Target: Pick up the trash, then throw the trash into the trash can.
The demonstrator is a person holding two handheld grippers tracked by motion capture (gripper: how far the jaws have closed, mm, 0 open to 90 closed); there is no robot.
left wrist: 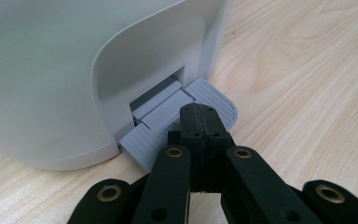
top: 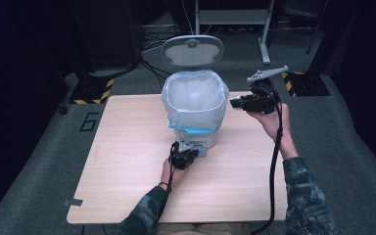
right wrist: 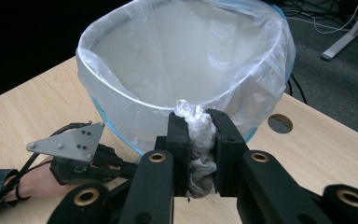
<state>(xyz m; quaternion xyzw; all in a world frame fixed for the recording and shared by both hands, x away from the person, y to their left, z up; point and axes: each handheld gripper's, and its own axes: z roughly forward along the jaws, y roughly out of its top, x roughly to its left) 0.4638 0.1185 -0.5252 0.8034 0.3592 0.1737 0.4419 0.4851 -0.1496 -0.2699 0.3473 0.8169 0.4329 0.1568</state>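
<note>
A small grey pedal bin [top: 194, 105] stands mid-table with its lid [top: 192, 50] tipped up and a clear bag lining it [right wrist: 186, 60]. My left gripper [left wrist: 199, 116] is shut, and its tips rest on the bin's ribbed foot pedal [left wrist: 177, 123] at the base; the same gripper [top: 186, 151] sits at the bin's near side. My right gripper [right wrist: 196, 123] is shut on a crumpled white wad of paper [right wrist: 198, 128], held beside the bin's rim. From above, that right gripper [top: 236, 102] hovers at the bin's right edge.
The bin sits on a light wooden table [top: 127, 161]. A round cable hole [right wrist: 280, 123] is in the tabletop beyond the bin. Dark stands with striped bases [top: 92, 91] and cables lie on the floor behind.
</note>
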